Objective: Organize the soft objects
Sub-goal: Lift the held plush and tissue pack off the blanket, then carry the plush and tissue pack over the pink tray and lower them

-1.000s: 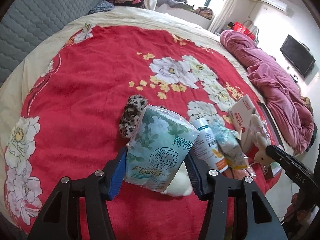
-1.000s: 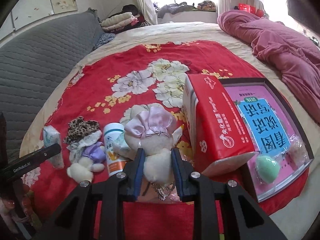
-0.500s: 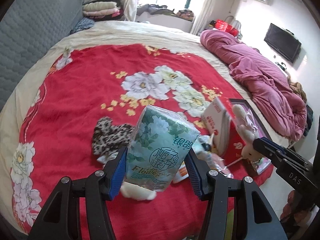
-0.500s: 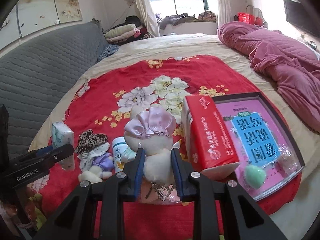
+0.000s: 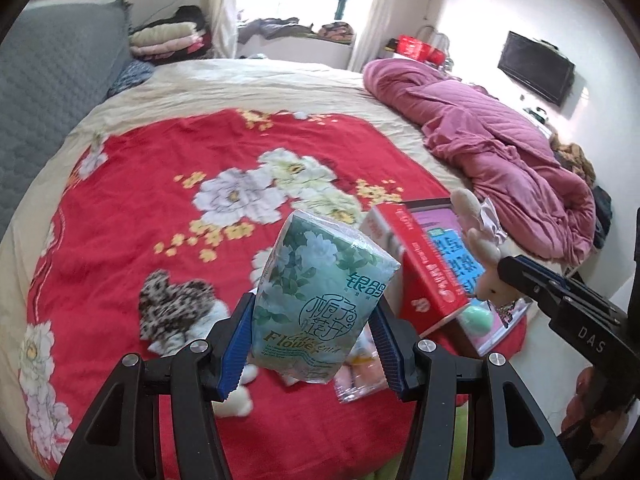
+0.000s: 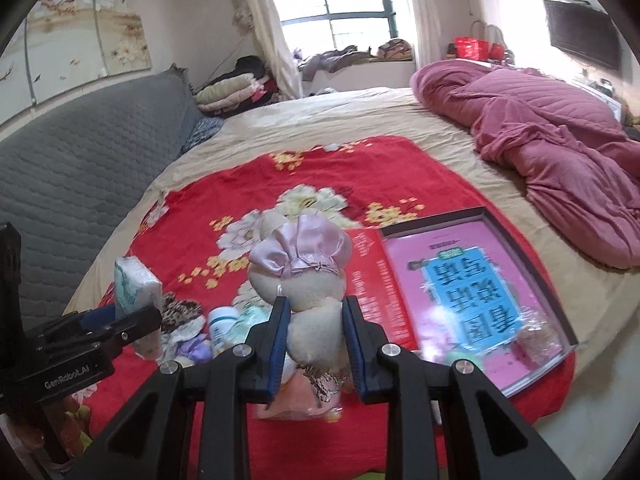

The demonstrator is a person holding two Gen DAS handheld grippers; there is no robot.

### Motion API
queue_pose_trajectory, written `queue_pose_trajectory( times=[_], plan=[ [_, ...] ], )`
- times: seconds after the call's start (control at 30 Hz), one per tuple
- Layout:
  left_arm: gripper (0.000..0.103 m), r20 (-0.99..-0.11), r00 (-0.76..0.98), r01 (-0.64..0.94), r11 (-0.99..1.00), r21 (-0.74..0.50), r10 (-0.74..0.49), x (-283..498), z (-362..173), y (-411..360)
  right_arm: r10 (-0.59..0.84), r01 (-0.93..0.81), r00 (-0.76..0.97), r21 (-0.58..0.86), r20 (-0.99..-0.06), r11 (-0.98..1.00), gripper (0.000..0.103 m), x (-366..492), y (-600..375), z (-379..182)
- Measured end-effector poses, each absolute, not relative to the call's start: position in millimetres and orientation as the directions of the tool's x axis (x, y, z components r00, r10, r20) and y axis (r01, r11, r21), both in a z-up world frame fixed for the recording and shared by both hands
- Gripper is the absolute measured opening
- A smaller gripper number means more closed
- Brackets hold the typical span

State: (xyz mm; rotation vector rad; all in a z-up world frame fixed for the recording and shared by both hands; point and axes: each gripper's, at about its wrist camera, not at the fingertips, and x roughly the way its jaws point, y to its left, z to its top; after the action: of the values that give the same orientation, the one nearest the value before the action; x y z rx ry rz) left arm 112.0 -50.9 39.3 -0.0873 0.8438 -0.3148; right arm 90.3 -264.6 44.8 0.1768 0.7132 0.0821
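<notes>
My left gripper (image 5: pixel 314 344) is shut on a green floral tissue pack (image 5: pixel 320 300) and holds it in the air above the red blanket (image 5: pixel 160 216). The pack also shows in the right wrist view (image 6: pixel 134 286). My right gripper (image 6: pixel 314 332) is shut on a cream plush rabbit (image 6: pixel 308 284) with a pink satin bow, held above the blanket's near edge. The rabbit also shows in the left wrist view (image 5: pixel 480 240). A leopard-print plush (image 5: pixel 172 312) lies on the blanket below the left gripper.
A red box (image 5: pixel 420 264) leans on a pink book (image 6: pixel 472 288) in a dark tray at the blanket's right. A white bottle (image 6: pixel 220 324), a green sponge (image 5: pixel 476 318) and pink packets (image 5: pixel 356 376) lie nearby. A maroon quilt (image 6: pixel 560 136) covers the bed's right side.
Both grippers have risen and pulled back from the blanket, each still holding its object. The items on the bed look smaller and lower in both views.
</notes>
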Motion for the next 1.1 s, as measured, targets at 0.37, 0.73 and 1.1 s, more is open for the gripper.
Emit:
queue_pose_trajectory(
  times=[0.37, 0.73, 1.1],
  plan=[
    [0.058, -0.703, 0.58, 0.386, 0.898, -0.208, -0.412, 132.9, 55.8, -158.8, 0.025, 0.13, 0.765, 0.192, -0.644, 0.973, 0.027, 82.3, -354.4, 44.2],
    [0.058, -0.77, 0.455, 0.507, 0.841, -0.189, -0.447, 164.4, 19.5, -280.8, -0.025, 0.247, 0.719, 0.222, -0.694, 0.943, 0.027, 71.2, -428.6, 4.8],
    [0.058, -0.825, 0.396, 0.507, 0.845, -0.169, -0.403, 193.0, -23.8, -319.8, -0.002, 0.263, 0.688, 0.247, -0.726, 0.933, 0.027, 81.0, -446.1, -32.3]
  ],
)
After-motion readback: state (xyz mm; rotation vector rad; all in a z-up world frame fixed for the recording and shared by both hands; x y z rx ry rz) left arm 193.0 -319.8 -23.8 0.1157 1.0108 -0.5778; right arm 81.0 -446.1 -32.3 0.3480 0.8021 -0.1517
